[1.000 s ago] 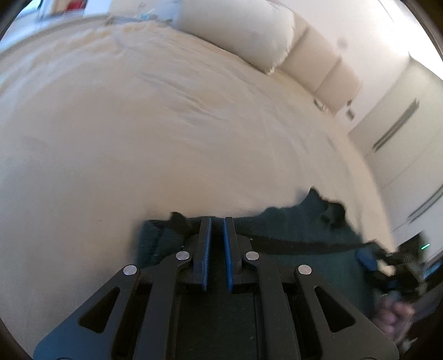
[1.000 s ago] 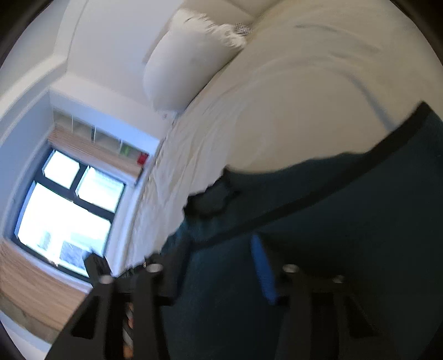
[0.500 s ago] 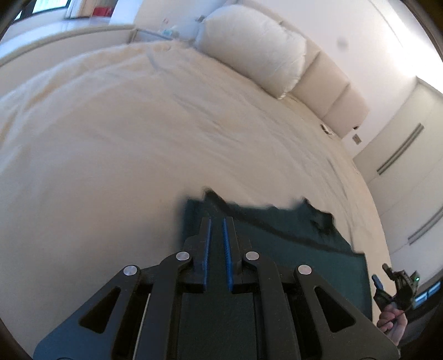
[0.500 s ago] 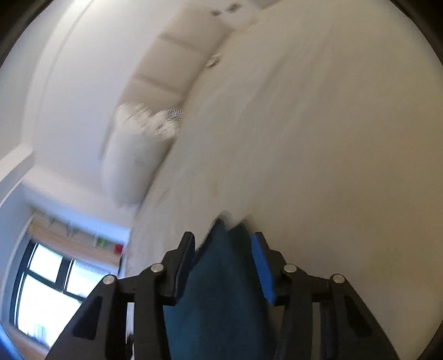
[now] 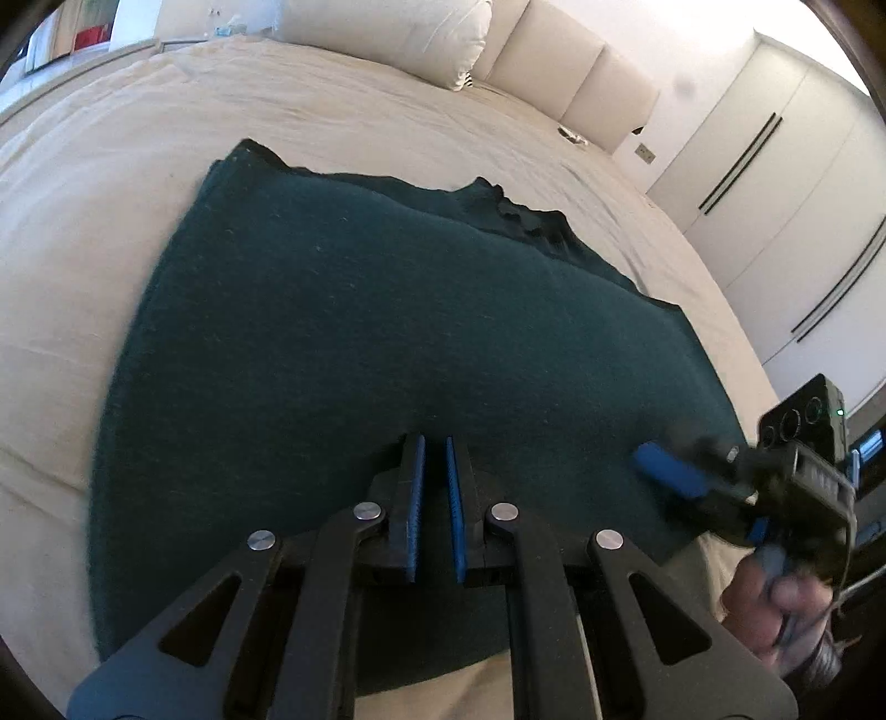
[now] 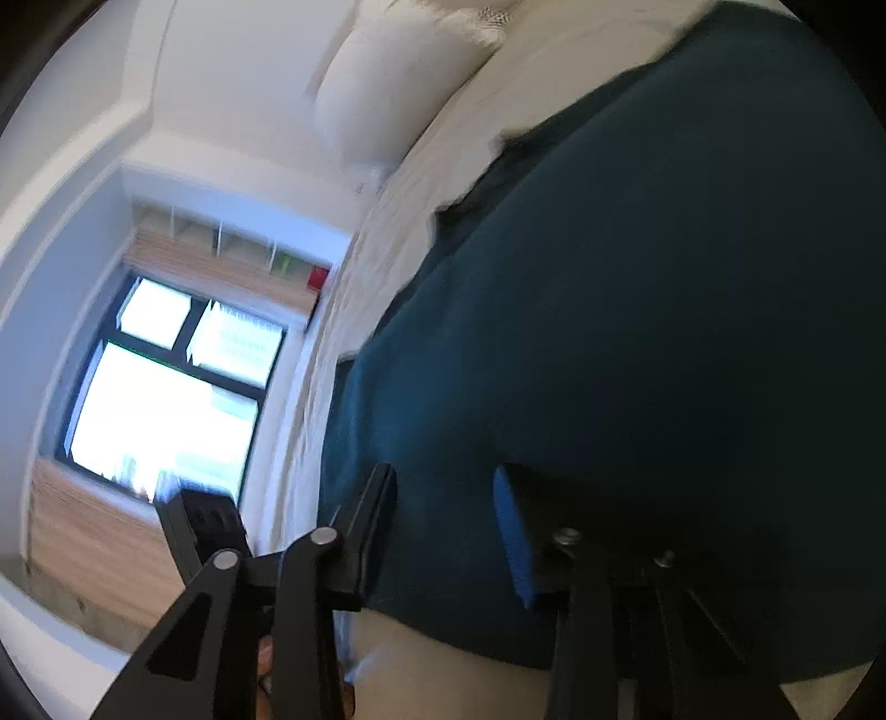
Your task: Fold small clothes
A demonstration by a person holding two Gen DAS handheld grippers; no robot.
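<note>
Dark green garment [image 5: 398,332] spread flat on cream bed [image 5: 111,183].
Left gripper [image 5: 434,459] at 6 o'clock, nearly closed, empty; right gripper [image 6: 443,498] closing, part-open, garment between fingers, unpinched.

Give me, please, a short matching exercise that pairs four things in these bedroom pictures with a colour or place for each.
Things:
1. garment
2. pillow
3. gripper pads
4. window

Descriptions:
A. bright blue
B. white, at the head of the bed
C. dark teal, spread flat on the sheet
D. glowing, beyond the bed's far side

Pairs: 1-C, 2-B, 3-A, 4-D
</note>
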